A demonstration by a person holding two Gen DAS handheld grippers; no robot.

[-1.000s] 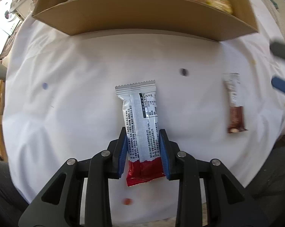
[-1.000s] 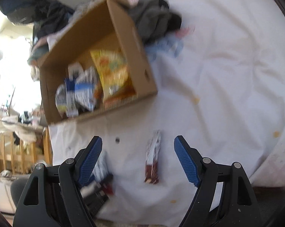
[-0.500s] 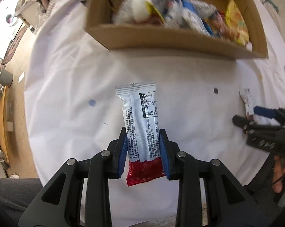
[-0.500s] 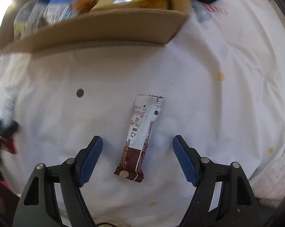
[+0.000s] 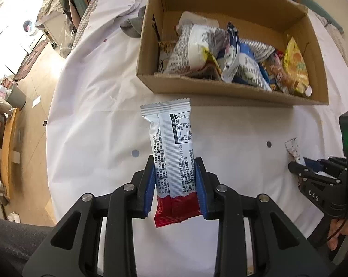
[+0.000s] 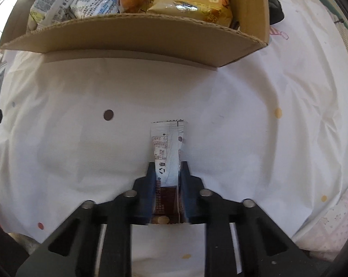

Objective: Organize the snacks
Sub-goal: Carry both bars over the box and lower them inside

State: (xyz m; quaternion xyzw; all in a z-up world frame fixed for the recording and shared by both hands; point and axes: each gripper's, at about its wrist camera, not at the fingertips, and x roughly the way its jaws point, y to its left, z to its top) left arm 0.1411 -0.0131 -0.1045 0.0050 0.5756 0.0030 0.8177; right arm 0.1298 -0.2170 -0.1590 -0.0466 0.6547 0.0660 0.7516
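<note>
My left gripper [image 5: 174, 161] is shut on a white snack packet with a red end [image 5: 169, 138], held off the white tablecloth [image 5: 93, 115] in front of the cardboard box [image 5: 220, 90]. The box holds several snack bags. In the right wrist view, my right gripper [image 6: 167, 168] points down at the cloth and its jaws are closing. The blue pads press both sides of a slim white-and-brown snack bar [image 6: 167, 147] that lies on the cloth in front of the box [image 6: 137, 37]. The left wrist view shows that right gripper [image 5: 312, 170] at the far right, on the bar [image 5: 292, 147].
The cloth-covered table's edge runs along the left, with wooden floor and a grey bin [image 5: 15, 97] beyond. A dark garment [image 6: 275, 11] lies behind the box's right corner. A person's hand [image 5: 342, 233] holds the right gripper. Small coloured dots [image 6: 108, 115] mark the cloth.
My right gripper came down over the brown bar and closed on it. My left gripper rose with the white packet, so the box's inside now shows.
</note>
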